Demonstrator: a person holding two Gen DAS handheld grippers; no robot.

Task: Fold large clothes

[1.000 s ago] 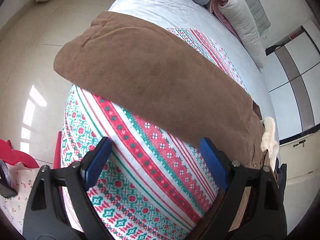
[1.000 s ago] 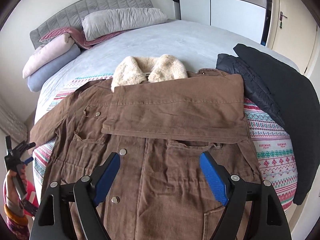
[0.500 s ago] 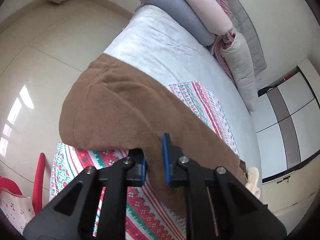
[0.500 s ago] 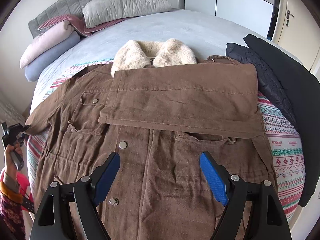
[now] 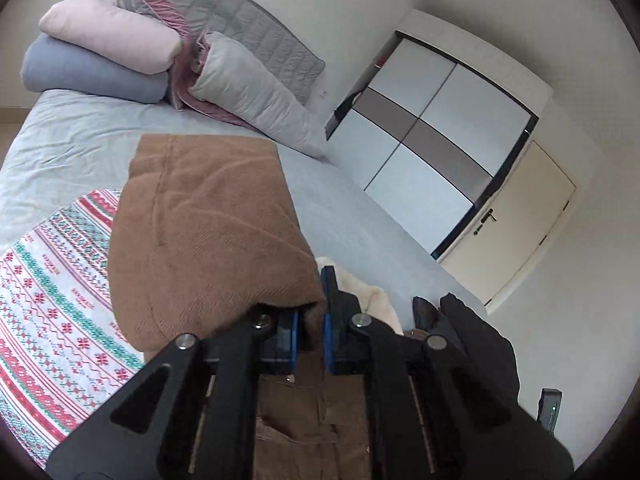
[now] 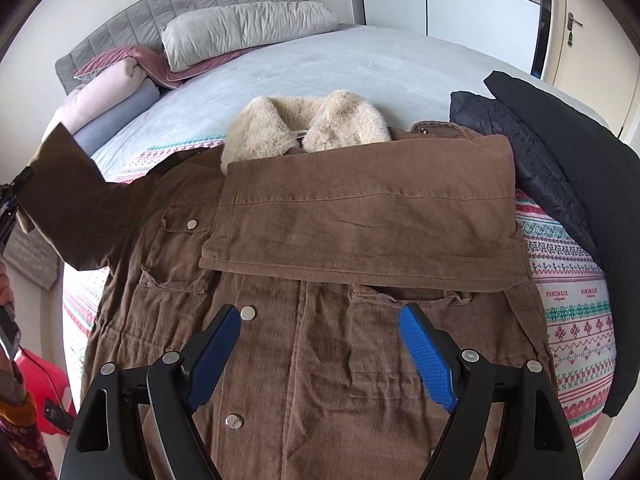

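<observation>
The left wrist view sits close behind its lifted brown sleeve [image 5: 208, 232], looking along the bed [image 5: 80, 148] toward the headboard corner and wardrobe [image 5: 432, 128]. The right wrist view looks steeply down from the foot edge (closer to the coat). Both share pillows [image 6: 240, 28].

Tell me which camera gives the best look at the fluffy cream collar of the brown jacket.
The right wrist view: the cream collar lies in full sight at the top of the brown jacket. The left wrist view shows only a sliver of it behind the left gripper, which pinches a sleeve.
</observation>
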